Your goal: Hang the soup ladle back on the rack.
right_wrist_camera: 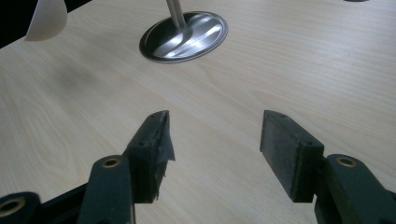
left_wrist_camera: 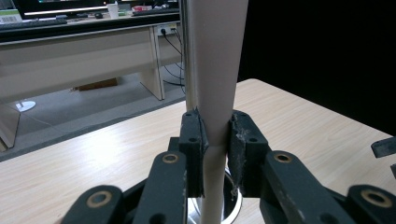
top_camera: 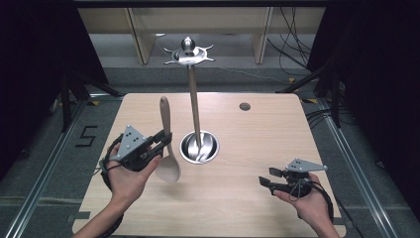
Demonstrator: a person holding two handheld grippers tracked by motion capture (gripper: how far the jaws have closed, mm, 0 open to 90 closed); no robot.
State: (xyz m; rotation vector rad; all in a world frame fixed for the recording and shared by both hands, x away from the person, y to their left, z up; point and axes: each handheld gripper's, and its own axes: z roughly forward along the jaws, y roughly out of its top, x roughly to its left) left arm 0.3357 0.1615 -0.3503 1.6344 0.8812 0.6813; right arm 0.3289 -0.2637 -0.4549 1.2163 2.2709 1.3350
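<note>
Left of centre, above the desk: the pale beige plastic rice spoon [top_camera: 167, 148] is up in the air, handle pointing up and away, broad bowl hanging low just off the wood.
Spoon grip: the left tool [top_camera: 157, 142] is clamped on the spoon's handle; in the left gripper view the two black pads [left_wrist_camera: 192, 140] press flat against the pale handle [left_wrist_camera: 217, 93] from both sides, no gap showing.
Done so far, by my read: the pick-up is made, since the spoon is lifted clear and held firm.
Stand: right beside the spoon rises the tall steel utensil stand [top_camera: 194, 99], its round shiny base [top_camera: 199, 148] on the desk and a crown of hooks [top_camera: 189, 53] at the top.
Spoon against stand: the spoon's bowl sits just beside the base, left of it, not touching as far as I can tell; its handle end reaches only partway up the pole.
Left to do, as I judge it: if the spoon is headed for a hook, it needs raising well higher, and nothing hangs on the crown yet.
Right tool [top_camera: 270, 179]: resting low near the desk's right front, jaws spread wide and empty, with bare wood between them in the right gripper view [right_wrist_camera: 212, 135].
Desk [top_camera: 257, 129]: light wood, a small round grommet [top_camera: 244, 106] near the far edge.
</note>
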